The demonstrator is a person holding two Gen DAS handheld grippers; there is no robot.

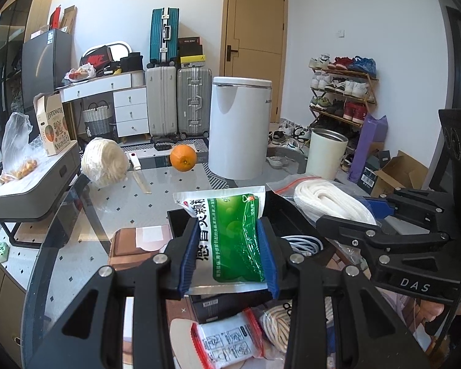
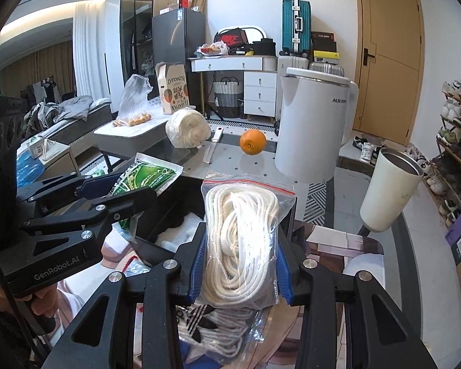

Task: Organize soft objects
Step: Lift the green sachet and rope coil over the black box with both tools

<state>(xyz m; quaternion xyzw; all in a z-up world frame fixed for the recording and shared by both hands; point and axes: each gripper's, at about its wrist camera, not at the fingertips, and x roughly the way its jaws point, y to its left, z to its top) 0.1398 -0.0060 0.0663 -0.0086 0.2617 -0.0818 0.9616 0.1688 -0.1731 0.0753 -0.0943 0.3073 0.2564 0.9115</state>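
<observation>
The left gripper [image 1: 229,253] pinches a green and white packet [image 1: 230,236] between its blue pads; the packet stands upright in the grip, its top edge rising past the fingertips and its lower edge hanging just below them. The right gripper [image 2: 241,264] is clamped on a clear zip bag of white rope [image 2: 241,233], which fills the gap between its pads and sticks up well beyond them, red seal at the top. The two grippers sit side by side, left of right, both held above a black box [image 1: 176,221] that stands on the glass table [image 1: 86,230] near its front edge. White cloth or cord lies inside the box, under the held bag.

Below the left gripper, by the front edge of the table, lie a small white packet with red ends [image 1: 227,341] and a coil of cream rope [image 1: 275,323]. Toward the far edge of the table rest a bundle of cream yarn [image 1: 104,161], an orange [image 1: 183,157] and a white kettle [image 1: 239,129]; a cream cup [image 1: 325,153] stands toward the far right edge.
</observation>
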